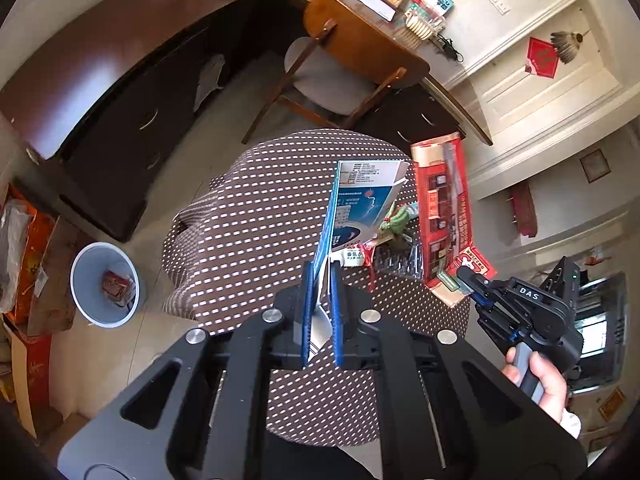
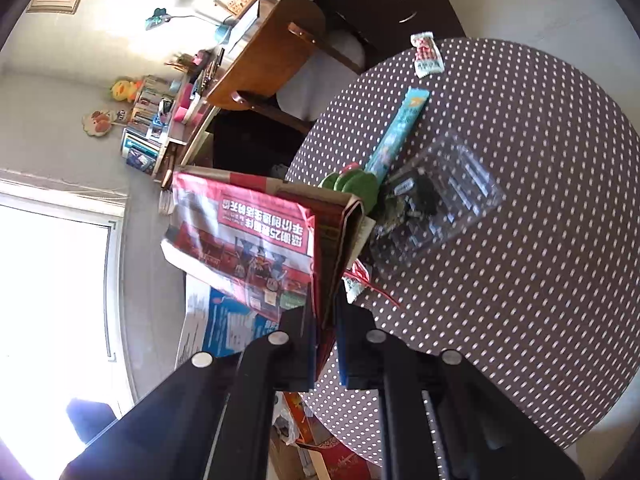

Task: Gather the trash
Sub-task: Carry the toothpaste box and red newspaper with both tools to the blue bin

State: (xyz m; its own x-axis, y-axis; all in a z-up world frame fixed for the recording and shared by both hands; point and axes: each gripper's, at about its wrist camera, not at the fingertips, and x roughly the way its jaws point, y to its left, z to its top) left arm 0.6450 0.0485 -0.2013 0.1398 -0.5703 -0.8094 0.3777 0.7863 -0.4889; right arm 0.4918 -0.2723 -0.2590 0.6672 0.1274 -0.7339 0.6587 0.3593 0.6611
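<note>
My left gripper (image 1: 321,276) is shut on a flattened blue and white carton (image 1: 358,204) and holds it upright above the round dotted table (image 1: 256,216). My right gripper (image 2: 326,312) is shut on a flattened red carton (image 2: 256,240), also lifted; both show in the left wrist view, the gripper (image 1: 464,274) and the red carton (image 1: 444,208). On the table lie a clear plastic tray (image 2: 440,196), a green wrapper (image 2: 356,186), a long blue wrapper (image 2: 400,132) and a small red and white packet (image 2: 427,54). A grey trash bin (image 1: 105,285) stands on the floor to the left.
A wooden chair (image 1: 352,64) stands behind the table by a dark desk (image 1: 100,80). Cardboard boxes and bags (image 1: 24,248) crowd the floor beside the bin. The bin holds a red box (image 1: 116,286).
</note>
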